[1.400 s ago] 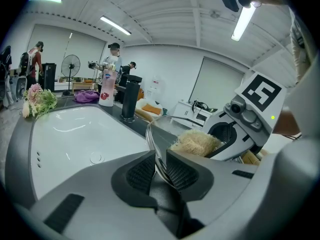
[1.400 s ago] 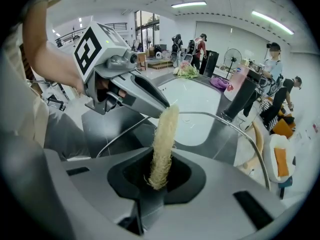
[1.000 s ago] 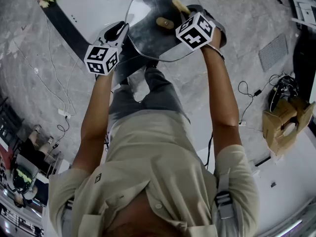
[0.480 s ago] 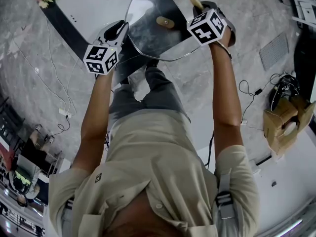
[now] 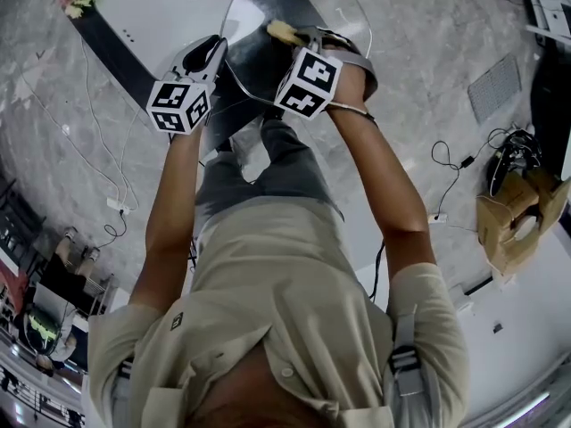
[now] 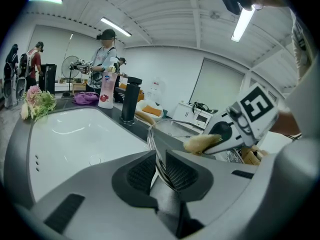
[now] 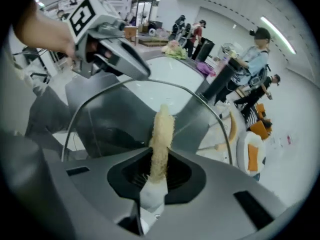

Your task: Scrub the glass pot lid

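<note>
The glass pot lid (image 5: pixel 254 25) is held up in the air, tilted, in front of the dark countertop edge and just beside the sink, so that its broad face is offered to the scrubbing hand. It is clamped by its metal rim in the left gripper (image 6: pixel 162 165), whose jaws have just been closing with the rim between the pads. A grip at the very edge is judged to leave nearly all the glass free. The right gripper (image 7: pixel 159 171) is closed on the lower end of a yellowish scrub pad (image 7: pixel 162 134). The pad is left standing out beyond the jaws, so that its free end is laid against the glass, apparently touching.

To the side, the white sink (image 6: pixel 75 134) is seen, then a black faucet (image 6: pixel 129 101), a pink-and-white bottle (image 6: pixel 105 87) and a bunch of flowers (image 6: pixel 37 101). People are seen at work far behind. Nothing is seen between pad and glass. Only the stretch of rim under the left pads is covered.
</note>
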